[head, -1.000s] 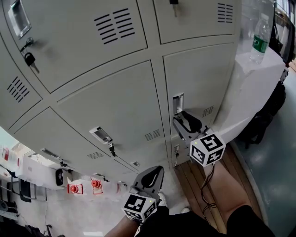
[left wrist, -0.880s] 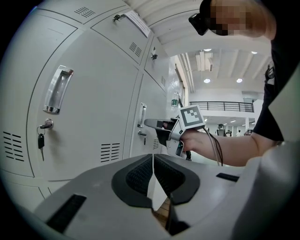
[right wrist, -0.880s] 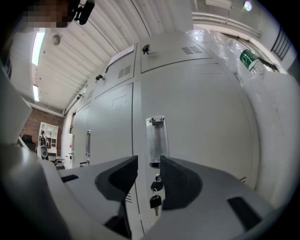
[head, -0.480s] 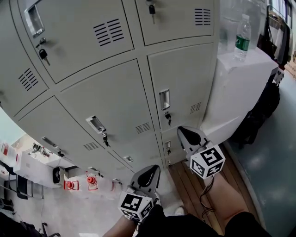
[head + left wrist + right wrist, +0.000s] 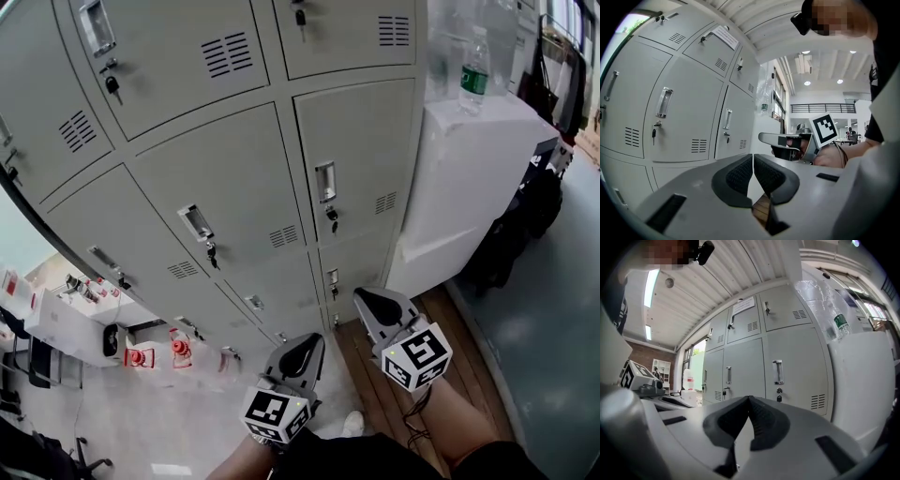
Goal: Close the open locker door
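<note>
The grey lockers fill the head view, and every door in sight lies flush with its frame. The middle-right door [image 5: 352,159], with a recessed handle [image 5: 325,181] and a key under it, stands above my right gripper [image 5: 368,300]. That gripper is shut, holds nothing, and is well clear of the door. The right gripper view shows the same door [image 5: 794,371] ahead of the shut right gripper [image 5: 749,400]. My left gripper [image 5: 309,343] hangs lower, also shut and holding nothing. In the left gripper view the left gripper [image 5: 753,158] points along the locker row.
A white cabinet [image 5: 469,178] stands against the lockers' right side, with a water bottle [image 5: 475,70] on top. A black bag [image 5: 525,216] sits beyond it. Wooden boards [image 5: 370,370] lie under my grippers. Red-capped items [image 5: 178,349] and boxes clutter the floor at left.
My right gripper has left the middle-right door's handle, drawn back and down, and shut its jaws. The left gripper has barely moved. The head view has tipped, showing more of the lockers.
</note>
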The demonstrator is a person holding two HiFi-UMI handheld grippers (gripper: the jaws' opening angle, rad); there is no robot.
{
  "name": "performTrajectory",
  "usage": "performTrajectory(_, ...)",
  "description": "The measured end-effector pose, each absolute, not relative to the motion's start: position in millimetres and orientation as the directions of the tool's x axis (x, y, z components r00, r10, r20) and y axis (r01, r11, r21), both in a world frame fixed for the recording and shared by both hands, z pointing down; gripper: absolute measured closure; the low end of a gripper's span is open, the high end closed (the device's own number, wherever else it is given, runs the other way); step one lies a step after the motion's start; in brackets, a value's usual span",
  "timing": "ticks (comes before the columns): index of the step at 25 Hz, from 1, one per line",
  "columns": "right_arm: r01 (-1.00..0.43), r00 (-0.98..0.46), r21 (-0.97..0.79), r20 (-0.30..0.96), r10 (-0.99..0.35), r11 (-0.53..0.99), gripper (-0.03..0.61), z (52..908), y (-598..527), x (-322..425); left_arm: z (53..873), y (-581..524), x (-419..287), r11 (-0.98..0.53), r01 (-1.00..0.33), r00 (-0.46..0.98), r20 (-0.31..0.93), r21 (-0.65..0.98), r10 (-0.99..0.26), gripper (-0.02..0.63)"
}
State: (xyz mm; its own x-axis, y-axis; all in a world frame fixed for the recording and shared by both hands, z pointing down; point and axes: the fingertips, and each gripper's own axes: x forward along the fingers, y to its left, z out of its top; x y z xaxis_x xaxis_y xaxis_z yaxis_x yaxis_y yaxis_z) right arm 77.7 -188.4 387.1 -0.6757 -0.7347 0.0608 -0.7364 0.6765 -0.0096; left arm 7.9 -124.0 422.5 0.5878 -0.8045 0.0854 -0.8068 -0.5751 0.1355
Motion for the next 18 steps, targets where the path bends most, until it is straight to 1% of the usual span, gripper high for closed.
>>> performTrajectory(4,-0.742,-0.671,-0.051,0.054,-0.740,0.669,0.526,391,-169,70,420,-112,1,-0.587,-0.801,0.597,0.082,0.120,-0.798,0.591)
performTrajectory(9,-0.756,-0.654,-0.085,0.053,-0.754,0.649,0.525,392,-148,49,419,-98,-14,-0.624,-0.772,0.635,0.120,0.121,-0.763,0.591)
performTrajectory(18,-0.787,-0.617,-0.082,0.089,-0.782,0.612,0.526,399,-114,13,416,-87,-50,-0.660,-0.736,0.674,0.078,0.148,-0.735,0.591)
